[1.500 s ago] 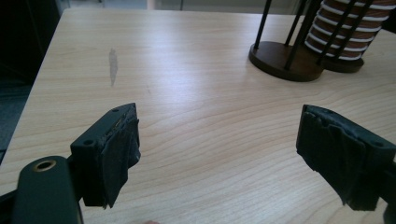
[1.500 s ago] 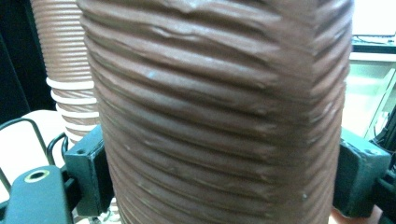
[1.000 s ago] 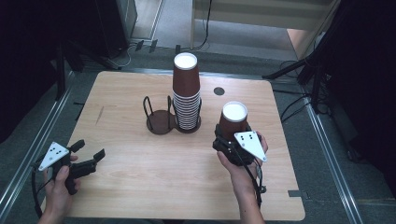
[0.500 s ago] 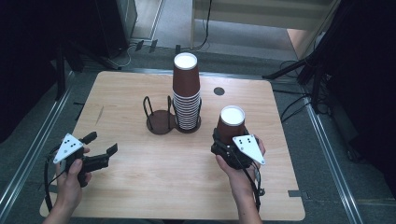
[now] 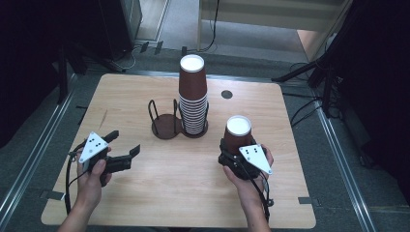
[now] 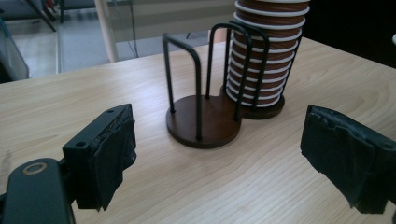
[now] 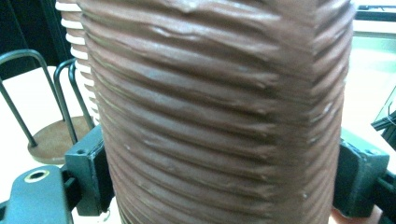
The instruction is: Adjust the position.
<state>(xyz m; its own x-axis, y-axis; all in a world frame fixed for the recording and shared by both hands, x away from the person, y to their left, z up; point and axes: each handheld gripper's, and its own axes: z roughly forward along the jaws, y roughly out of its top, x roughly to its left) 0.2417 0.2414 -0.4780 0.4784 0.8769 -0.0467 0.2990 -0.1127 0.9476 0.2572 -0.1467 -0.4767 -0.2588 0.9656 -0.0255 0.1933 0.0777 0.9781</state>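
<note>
High view: right claw [image 5: 231, 155] clamps a brown ribbed cup [image 5: 237, 134] upside down near the surface's [image 5: 169, 193] right side. Left gripper view: left claw [image 6: 243, 154] gapes empty before the wire rack [image 6: 205, 107] holding the cup stack [image 6: 264, 51]. Right gripper view: cup wall [image 7: 219, 116] squeezed between both jaws.

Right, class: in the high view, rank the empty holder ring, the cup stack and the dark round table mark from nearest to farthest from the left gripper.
1. Empty holder ring, ahead and right of the left gripper.
2. Cup stack, just right of the ring.
3. Dark round table mark, farther right, near the far edge.
</note>
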